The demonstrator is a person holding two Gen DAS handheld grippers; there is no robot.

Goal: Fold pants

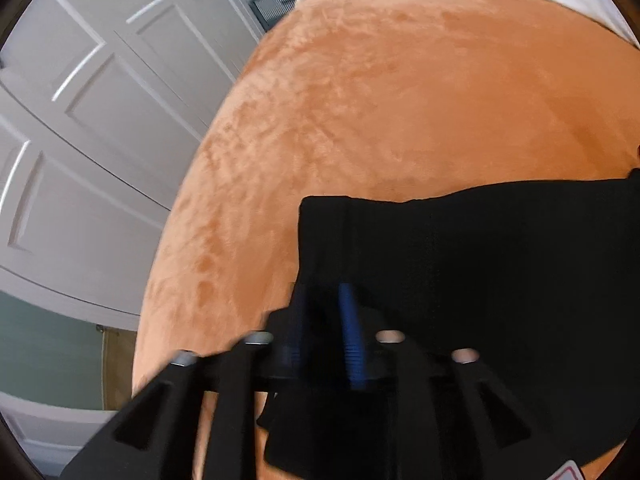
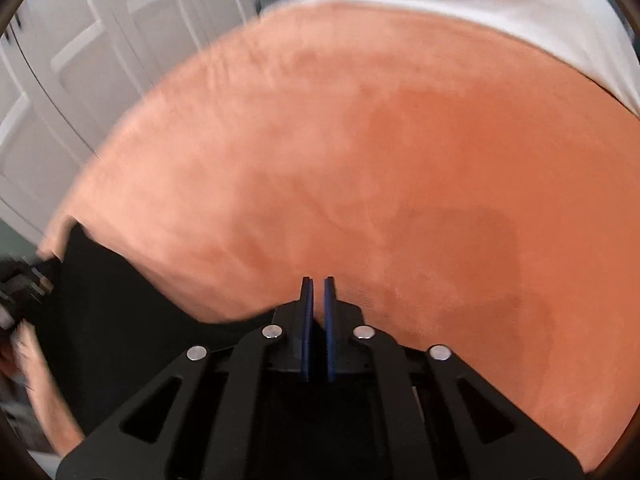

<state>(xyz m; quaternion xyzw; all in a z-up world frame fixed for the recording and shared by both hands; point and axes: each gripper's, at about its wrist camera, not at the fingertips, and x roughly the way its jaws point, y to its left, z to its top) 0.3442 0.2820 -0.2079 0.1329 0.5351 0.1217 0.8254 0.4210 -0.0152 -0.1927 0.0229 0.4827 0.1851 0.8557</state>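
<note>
Black pants [image 1: 480, 260] lie on the orange blanket [image 1: 380, 100]. The left gripper [image 1: 324, 312] fingers clamp the pants' near edge. The right gripper [image 2: 318, 300] is clenched and empty.

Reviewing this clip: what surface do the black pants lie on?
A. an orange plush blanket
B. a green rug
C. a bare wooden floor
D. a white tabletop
A: both wrist views show the black pants spread on an orange plush blanket, with only a strip of white sheet at its far edge.
</note>
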